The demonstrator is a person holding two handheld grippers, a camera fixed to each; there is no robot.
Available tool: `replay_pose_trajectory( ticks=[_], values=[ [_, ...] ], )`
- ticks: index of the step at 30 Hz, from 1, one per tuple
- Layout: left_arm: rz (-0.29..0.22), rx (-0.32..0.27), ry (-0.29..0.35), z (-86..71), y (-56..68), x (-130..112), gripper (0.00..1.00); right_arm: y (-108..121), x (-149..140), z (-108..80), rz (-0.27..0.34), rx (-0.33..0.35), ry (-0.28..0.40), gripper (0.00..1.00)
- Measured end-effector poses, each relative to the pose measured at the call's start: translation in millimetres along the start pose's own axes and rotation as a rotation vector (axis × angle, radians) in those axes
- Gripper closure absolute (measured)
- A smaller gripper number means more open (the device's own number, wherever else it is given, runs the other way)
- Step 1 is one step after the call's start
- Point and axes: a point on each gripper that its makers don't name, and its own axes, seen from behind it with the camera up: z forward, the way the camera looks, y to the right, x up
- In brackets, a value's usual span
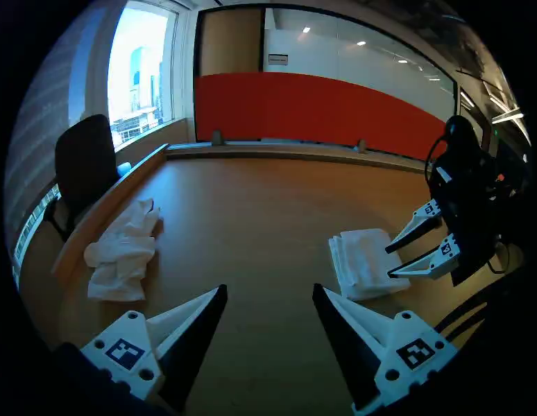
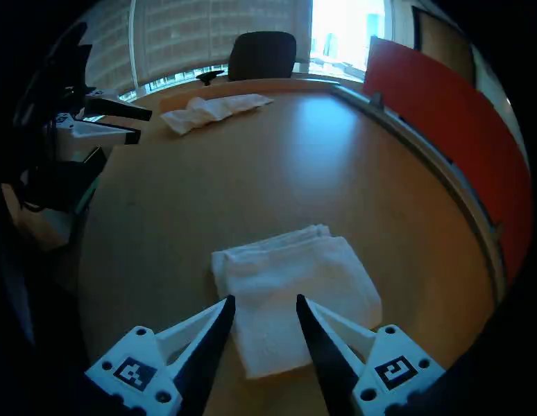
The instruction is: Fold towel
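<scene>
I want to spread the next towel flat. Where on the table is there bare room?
The widest bare wood lies between the crumpled towels and the folded towel, running to the far rim of the table below the red panel. It is crowded by the folded towel, where the right gripper sits.

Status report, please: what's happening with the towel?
Left gripper, right gripper open, empty. Folded towel flat on table, before right gripper. Crumpled towels lie apart, nothing blocking.
</scene>
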Motion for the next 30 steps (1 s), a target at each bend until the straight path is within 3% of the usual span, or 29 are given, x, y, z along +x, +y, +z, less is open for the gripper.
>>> replay_pose_trajectory(
  ticks=[8, 15, 30],
  values=[
    [0.006, -0.002, 0.003, 0.2, 1.3, 2, 0.09, 2, -12, -12.2, 0.031, -0.022, -0.001, 0.24],
    [0.009, -0.002, 0.002, 1.0, 2.0, 2, 0.09, 2, -20, -16.7, 0.060, -0.049, -0.003, 0.24],
    [0.012, -0.007, 0.000, 0.9, 6.1, 1, 0.09, -2, -37, -19.4, 0.179, -0.118, -0.003, 0.24]
  ],
)
